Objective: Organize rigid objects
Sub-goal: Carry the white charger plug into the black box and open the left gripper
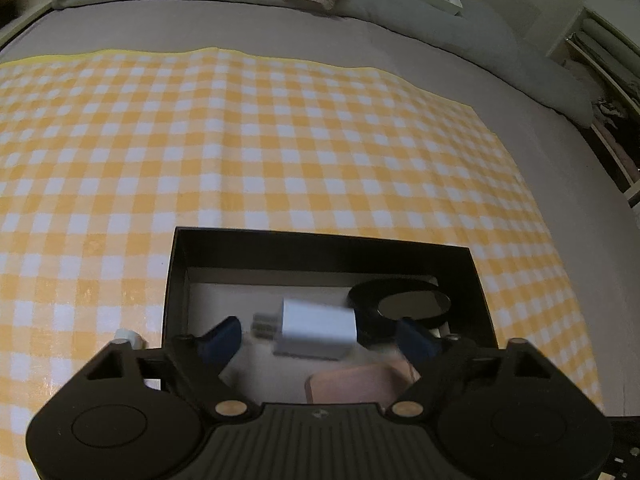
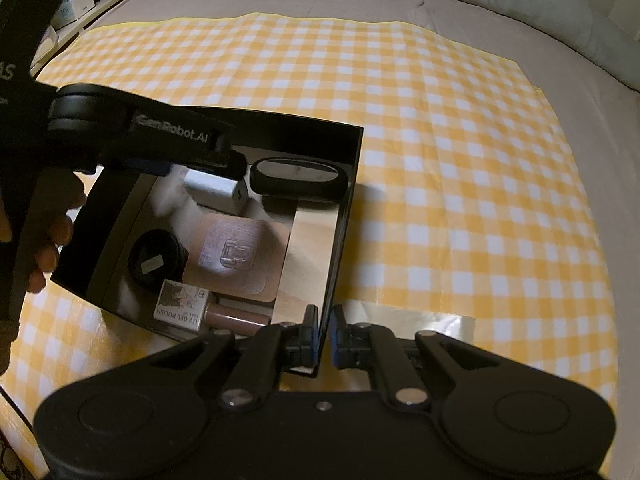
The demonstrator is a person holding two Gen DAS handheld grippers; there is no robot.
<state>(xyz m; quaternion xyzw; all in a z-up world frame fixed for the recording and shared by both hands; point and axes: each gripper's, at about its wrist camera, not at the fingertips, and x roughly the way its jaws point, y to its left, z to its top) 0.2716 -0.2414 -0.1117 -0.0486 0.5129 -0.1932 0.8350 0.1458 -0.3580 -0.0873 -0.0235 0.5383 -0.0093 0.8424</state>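
White and blurred, the charger plug (image 1: pixel 316 330) is seen between the wide-apart fingers of the left gripper (image 1: pixel 320 338), untouched, inside the black box (image 1: pixel 320 246) at its 12 o'clock end. The drop should be made low and gently. The box wall at 6 o'clock is pinched by the right gripper (image 2: pixel 325 334).

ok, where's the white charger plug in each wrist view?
Left wrist: white charger plug, blurred, low centre, between the open left gripper fingers, inside the black box.
Right wrist: upper left of centre, at the box's far end, partly under the left gripper.
Shared landmark: black oval mirror, right beside the plug.
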